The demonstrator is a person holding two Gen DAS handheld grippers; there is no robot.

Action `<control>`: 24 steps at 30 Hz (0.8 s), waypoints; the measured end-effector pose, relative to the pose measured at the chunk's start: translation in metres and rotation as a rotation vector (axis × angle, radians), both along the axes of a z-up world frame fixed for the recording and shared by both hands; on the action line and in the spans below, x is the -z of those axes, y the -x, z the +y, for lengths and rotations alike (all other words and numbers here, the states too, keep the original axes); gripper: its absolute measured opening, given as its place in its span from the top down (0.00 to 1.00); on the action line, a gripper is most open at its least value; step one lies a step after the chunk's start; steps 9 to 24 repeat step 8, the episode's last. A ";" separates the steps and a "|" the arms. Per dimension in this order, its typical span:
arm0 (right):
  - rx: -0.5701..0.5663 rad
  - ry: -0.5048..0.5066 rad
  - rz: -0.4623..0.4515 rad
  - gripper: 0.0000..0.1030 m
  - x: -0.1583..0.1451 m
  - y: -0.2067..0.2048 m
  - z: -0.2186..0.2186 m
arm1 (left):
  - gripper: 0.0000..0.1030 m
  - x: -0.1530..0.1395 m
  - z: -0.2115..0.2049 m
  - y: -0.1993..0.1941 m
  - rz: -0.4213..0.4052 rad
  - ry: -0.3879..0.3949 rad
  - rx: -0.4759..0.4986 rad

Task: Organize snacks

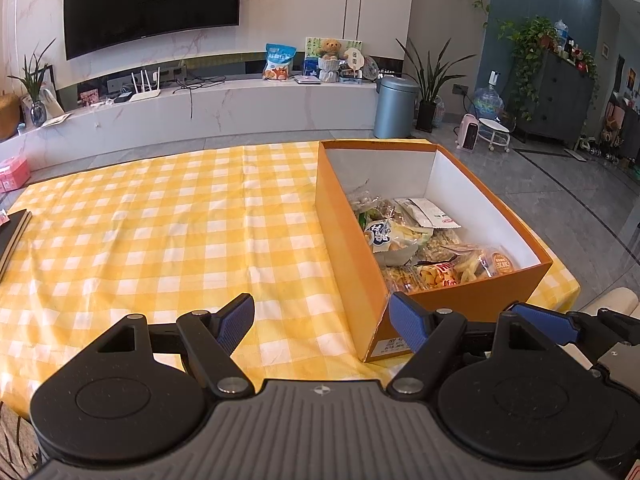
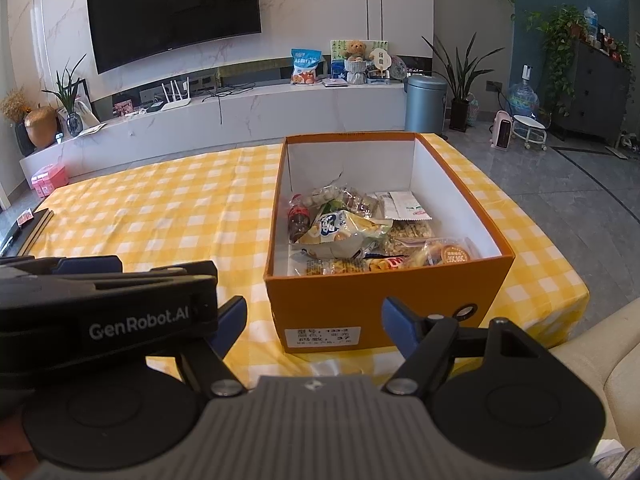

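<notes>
many snacks [image 2: 352,232] (in orange box [image 2: 384,300])

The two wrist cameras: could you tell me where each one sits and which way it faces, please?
Left wrist: sits behind the open left gripper, looking down-forward over the checked tablecloth; the orange box lies right, the right gripper at the edge.
Right wrist: behind the open right gripper, facing the box head-on; the left gripper intrudes at left.
Shared: box, snacks, TV.

The box [image 2: 384,304] sits on the tablecloth [image 2: 160,216] just ahead of the right gripper's fingers [image 2: 394,326] — snack packets [image 2: 348,232] inside it.
</notes>
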State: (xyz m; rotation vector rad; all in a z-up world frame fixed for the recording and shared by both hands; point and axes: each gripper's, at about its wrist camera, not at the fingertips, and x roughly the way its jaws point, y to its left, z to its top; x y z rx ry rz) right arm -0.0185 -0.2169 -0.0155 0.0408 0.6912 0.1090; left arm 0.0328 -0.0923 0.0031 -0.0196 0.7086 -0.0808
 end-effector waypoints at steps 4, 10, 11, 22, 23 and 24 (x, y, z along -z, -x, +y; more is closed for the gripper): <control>-0.002 0.002 0.003 0.29 0.001 -0.001 0.001 | 0.12 0.001 0.000 0.000 0.002 0.000 -0.001; -0.003 0.001 0.004 0.29 0.000 0.000 0.001 | 0.12 0.003 0.000 0.000 0.005 0.000 -0.002; -0.003 0.001 0.004 0.29 0.000 0.000 0.001 | 0.12 0.003 0.000 0.000 0.005 0.000 -0.002; -0.003 0.001 0.004 0.29 0.000 0.000 0.001 | 0.12 0.003 0.000 0.000 0.005 0.000 -0.002; -0.003 0.001 0.004 0.29 0.000 0.000 0.001 | 0.12 0.003 0.000 0.000 0.005 0.000 -0.002; -0.003 0.001 0.004 0.29 0.000 0.000 0.001 | 0.12 0.003 0.000 0.000 0.005 0.000 -0.002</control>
